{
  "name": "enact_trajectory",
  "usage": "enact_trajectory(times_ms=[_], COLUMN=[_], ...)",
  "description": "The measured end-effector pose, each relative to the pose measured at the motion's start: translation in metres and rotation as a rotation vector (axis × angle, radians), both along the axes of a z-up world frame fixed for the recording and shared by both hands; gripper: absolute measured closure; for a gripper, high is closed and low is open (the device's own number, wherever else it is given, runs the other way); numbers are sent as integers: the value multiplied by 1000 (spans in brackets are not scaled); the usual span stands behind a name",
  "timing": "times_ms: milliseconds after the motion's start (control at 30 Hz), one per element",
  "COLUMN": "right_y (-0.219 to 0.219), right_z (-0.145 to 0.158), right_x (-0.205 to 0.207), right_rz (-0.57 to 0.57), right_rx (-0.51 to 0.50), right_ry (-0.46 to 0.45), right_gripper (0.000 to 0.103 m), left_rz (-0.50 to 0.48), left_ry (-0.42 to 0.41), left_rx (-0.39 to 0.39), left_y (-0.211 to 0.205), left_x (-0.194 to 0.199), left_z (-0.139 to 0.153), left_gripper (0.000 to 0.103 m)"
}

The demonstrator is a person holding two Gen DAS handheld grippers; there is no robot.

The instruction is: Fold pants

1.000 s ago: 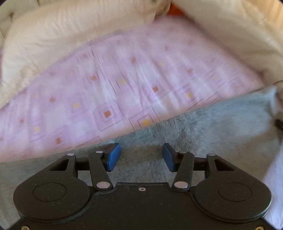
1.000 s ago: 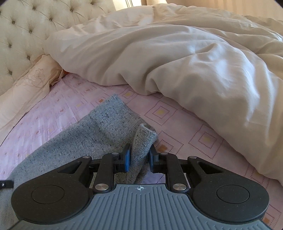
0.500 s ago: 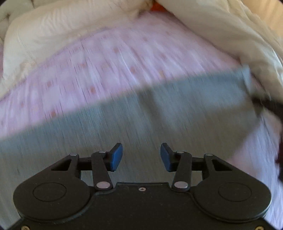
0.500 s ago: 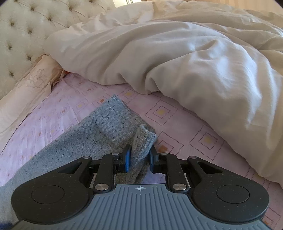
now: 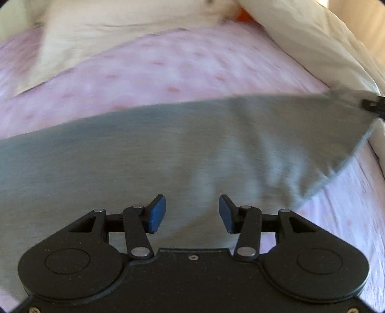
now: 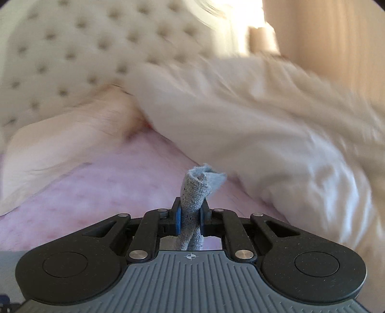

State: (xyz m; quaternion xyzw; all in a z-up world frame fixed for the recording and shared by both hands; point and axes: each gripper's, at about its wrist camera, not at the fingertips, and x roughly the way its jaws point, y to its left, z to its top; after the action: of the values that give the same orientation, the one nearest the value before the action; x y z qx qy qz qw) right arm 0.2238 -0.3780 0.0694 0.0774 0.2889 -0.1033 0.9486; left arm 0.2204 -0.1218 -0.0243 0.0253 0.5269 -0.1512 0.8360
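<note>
The grey knit pants (image 5: 144,149) stretch as a taut band across the pink sheet in the left wrist view. My left gripper (image 5: 191,215) hovers over them, open, with nothing pinched between its blue pads (image 5: 156,214). At the far right edge the right gripper (image 5: 374,106) holds the pants' lifted corner. In the right wrist view a bunched end of the pants (image 6: 195,190) sticks up between the pads of my right gripper (image 6: 191,216). Its jaws are closing and press on this cloth, which is raised off the bed.
A pink patterned sheet (image 5: 192,67) covers the mattress. A cream duvet (image 6: 264,125) is heaped at the right and back. A pillow (image 6: 72,134) lies at the left below the tufted headboard (image 6: 84,48). Something orange (image 5: 243,15) peeks out under the duvet.
The right gripper has risen with the pants' end and squeezed tighter; its view now faces the headboard. The left gripper has slid over the pants, whose edge has pulled taut and lifted at the right.
</note>
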Motion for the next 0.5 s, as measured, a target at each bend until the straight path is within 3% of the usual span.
enact_trajectory(times_ms=[133, 233, 333, 500], right_y=[96, 177, 259, 363], right_z=[32, 31, -2, -106], right_x=[-5, -12, -22, -51], right_rz=[193, 360, 520, 738], right_rx=[-92, -162, -220, -333], right_ry=[-76, -101, -73, 84], right_gripper=[90, 90, 90, 90], left_rz=[92, 154, 205, 313], left_ry=[-20, -12, -4, 15], left_rx=[-5, -11, -9, -28], left_y=[67, 112, 149, 195], left_x=[0, -2, -6, -10], left_z=[9, 7, 1, -13], left_gripper=[49, 49, 49, 49])
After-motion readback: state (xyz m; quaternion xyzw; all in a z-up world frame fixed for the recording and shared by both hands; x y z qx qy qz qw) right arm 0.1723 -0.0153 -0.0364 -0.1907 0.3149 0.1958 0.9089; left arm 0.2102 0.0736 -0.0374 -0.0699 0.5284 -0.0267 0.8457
